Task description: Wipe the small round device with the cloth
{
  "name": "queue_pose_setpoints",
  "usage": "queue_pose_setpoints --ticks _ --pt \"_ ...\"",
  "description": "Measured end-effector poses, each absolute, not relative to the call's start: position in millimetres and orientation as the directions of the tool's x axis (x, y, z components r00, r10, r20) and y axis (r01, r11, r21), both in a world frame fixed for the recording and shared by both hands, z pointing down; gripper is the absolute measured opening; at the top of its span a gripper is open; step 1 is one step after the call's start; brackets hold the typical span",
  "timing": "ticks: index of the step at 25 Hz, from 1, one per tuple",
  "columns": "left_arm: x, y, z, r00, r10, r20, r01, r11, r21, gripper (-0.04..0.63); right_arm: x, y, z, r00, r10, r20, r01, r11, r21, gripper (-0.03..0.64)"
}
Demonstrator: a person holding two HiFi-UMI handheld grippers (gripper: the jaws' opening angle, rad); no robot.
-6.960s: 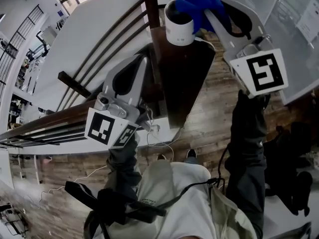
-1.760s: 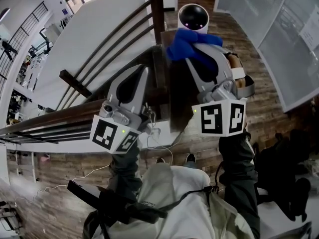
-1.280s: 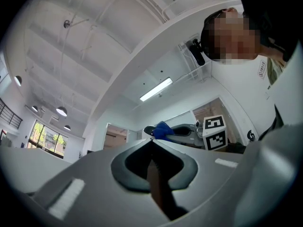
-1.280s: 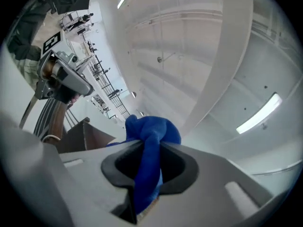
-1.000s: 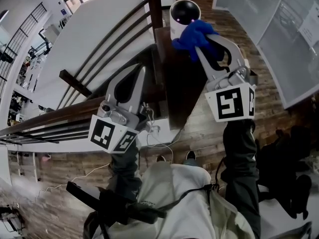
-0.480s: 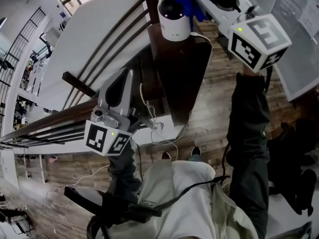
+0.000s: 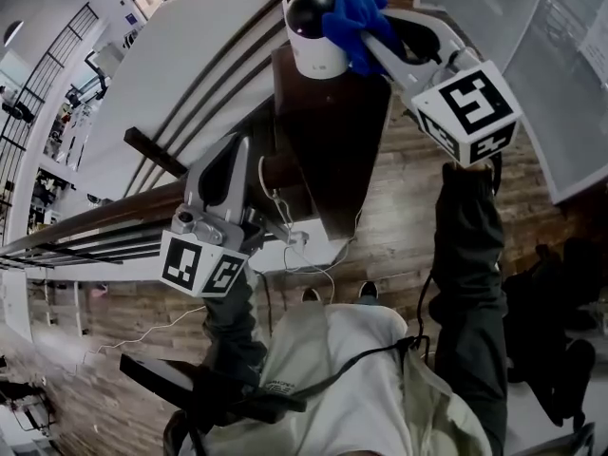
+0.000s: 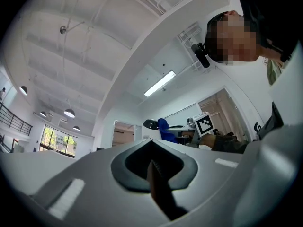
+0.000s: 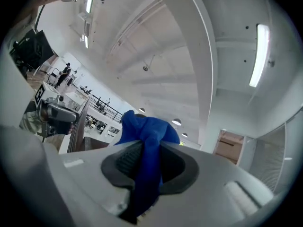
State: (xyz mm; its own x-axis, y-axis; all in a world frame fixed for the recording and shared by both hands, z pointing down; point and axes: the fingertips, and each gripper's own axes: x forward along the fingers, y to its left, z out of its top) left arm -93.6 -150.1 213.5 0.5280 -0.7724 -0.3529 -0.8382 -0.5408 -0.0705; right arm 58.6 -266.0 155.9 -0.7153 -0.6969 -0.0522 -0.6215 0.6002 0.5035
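The small round device (image 7: 313, 31), a white cylinder with a black dome, stands at the far end of a dark wooden stand (image 7: 332, 141). A blue cloth (image 7: 353, 15) presses against the device's right upper side, and my right gripper (image 7: 369, 41) is shut on it. In the right gripper view the cloth (image 9: 147, 131) bulges out between the shut jaws and hides the device. My left gripper (image 7: 234, 155) hovers shut and empty at the stand's near left, apart from the device. The left gripper view shows the device (image 8: 150, 124) and cloth (image 8: 163, 128) far off.
Dark railing bars (image 7: 190, 74) run diagonally at the left of the stand. A white cable (image 7: 274, 202) trails down to a white block (image 7: 309, 252) below it. A glass partition (image 7: 560, 74) stands at the right. The person's legs and wooden floor lie below.
My right gripper has come down with the cloth from above the device to its right upper side. The left gripper has barely moved.
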Motion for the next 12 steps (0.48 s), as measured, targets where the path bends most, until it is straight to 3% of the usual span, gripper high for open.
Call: queue_pose_setpoints --ticks 6,12 --pt "-78.1 -146.6 219.8 0.516 -0.781 -0.352 -0.845 -0.532 -0.057 0.002 57.5 -262.6 98.1 -0.690 -0.710 -0.139 -0.623 0.485 0.613 0.081" --pt "-70.1 -146.7 223.9 0.507 -0.788 -0.350 -0.850 -0.524 -0.052 0.002 5.8 -265.5 76.2 -0.766 -0.642 0.018 -0.431 0.535 0.727 0.081"
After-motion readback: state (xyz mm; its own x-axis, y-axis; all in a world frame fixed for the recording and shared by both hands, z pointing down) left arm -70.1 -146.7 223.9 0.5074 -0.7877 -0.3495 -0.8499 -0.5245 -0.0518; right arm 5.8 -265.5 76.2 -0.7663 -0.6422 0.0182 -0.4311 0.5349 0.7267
